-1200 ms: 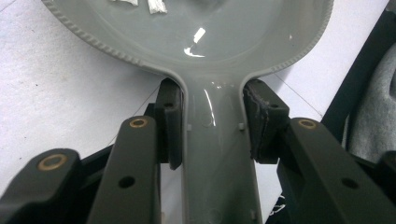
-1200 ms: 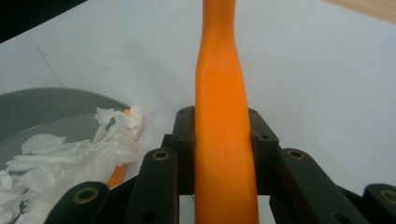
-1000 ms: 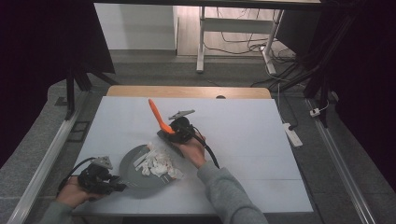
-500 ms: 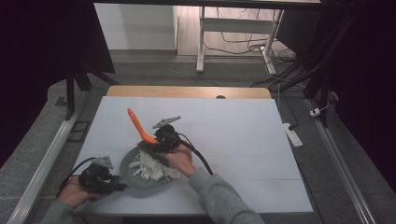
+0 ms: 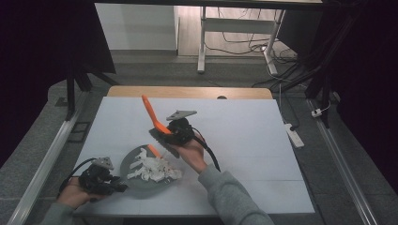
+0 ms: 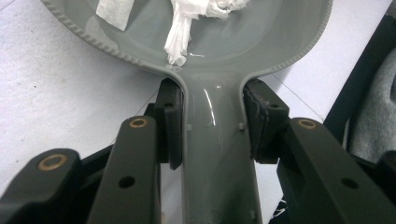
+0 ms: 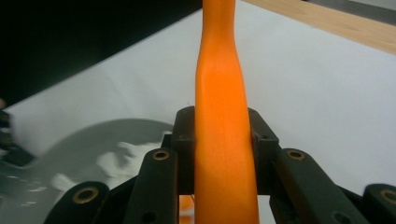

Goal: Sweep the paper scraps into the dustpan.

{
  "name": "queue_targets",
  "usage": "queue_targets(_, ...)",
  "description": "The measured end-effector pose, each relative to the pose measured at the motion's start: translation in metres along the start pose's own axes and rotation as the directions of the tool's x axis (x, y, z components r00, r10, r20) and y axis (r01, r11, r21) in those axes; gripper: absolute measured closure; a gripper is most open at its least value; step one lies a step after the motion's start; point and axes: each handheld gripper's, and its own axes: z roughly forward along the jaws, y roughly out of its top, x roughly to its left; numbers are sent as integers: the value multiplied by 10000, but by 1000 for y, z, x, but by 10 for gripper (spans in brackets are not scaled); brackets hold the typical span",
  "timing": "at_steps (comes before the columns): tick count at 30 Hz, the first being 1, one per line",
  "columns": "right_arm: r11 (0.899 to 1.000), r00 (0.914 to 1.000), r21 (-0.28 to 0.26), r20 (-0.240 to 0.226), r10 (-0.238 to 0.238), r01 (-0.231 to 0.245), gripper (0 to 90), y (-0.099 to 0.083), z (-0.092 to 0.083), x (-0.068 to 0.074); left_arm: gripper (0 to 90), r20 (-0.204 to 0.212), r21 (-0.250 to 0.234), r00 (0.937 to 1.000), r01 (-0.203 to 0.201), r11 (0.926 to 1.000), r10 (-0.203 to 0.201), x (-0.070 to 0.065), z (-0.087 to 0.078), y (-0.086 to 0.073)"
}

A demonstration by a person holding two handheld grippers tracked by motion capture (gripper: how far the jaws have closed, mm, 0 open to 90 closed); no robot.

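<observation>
A grey pan (image 5: pixel 126 167) lies at the table's front left with white paper scraps (image 5: pixel 152 168) heaped in it. My left gripper (image 5: pixel 120 187) is shut on its handle; in the left gripper view the pads (image 6: pixel 170 122) press both sides of the pan handle (image 6: pixel 217 154) and the paper scraps (image 6: pixel 180 32) lie beyond. My right gripper (image 5: pixel 162 131) hangs just past the pan's far rim, shut on an orange utensil (image 5: pixel 149 110) whose upper end slants up and left; its lower end dips to the scraps. The right gripper view has the orange utensil (image 7: pixel 222 116) clamped upright, the pan (image 7: pixel 79 144) blurred at the lower left.
The white table top (image 5: pixel 244 140) stretches wide to the right and toward the back. A wooden strip (image 5: pixel 187 92) runs along its far edge. A power strip (image 5: pixel 292 133) lies on the floor at the right. A grey sleeve (image 5: pixel 230 199) comes in from the bottom.
The right gripper swung the orange utensil left and down toward the pan, then came back right and up. The left gripper and pan held still.
</observation>
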Motion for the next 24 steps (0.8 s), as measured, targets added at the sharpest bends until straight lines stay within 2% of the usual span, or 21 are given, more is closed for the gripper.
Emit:
queue_targets(2, 9999, 9994, 147, 350, -29, 24, 696, -2, -1, -7, 616, -9, 5, 10000, 0, 10000, 0, 0, 0, 0)
queue_targets(6, 9984, 9976, 556, 695, 5, -44, 696, -6, 8, -17, 616, -13, 2, 10000, 5, 10000, -5, 0, 0, 0)
queue_targets(12, 9931, 9967, 1170, 802, -134, 39, 697, -12, 31, -18, 615, 11, -4, 10000, 2, 10000, -2, 0, 0, 0)
queue_targets(16, 9912, 9975, 1326, 704, -67, -27, 697, -10, 45, -15, 616, 11, -2, 10000, 7, 10000, -7, 0, 0, 0)
queue_targets(18, 9895, 9979, 1441, 606, -215, 126, 698, -8, 50, -12, 616, 17, -14, 10000, 7, 10000, -7, 1, 0, 0)
queue_targets(20, 9882, 9990, 1533, 418, -135, 69, 698, -6, 53, -8, 616, 28, 7, 10000, 7, 10000, -7, 1, 0, 0)
queue_targets(24, 9863, 9996, 1628, 47, -290, 279, 698, -6, 56, 2, 616, 28, 23, 10000, 22, 10000, -22, 1, 1, 0)
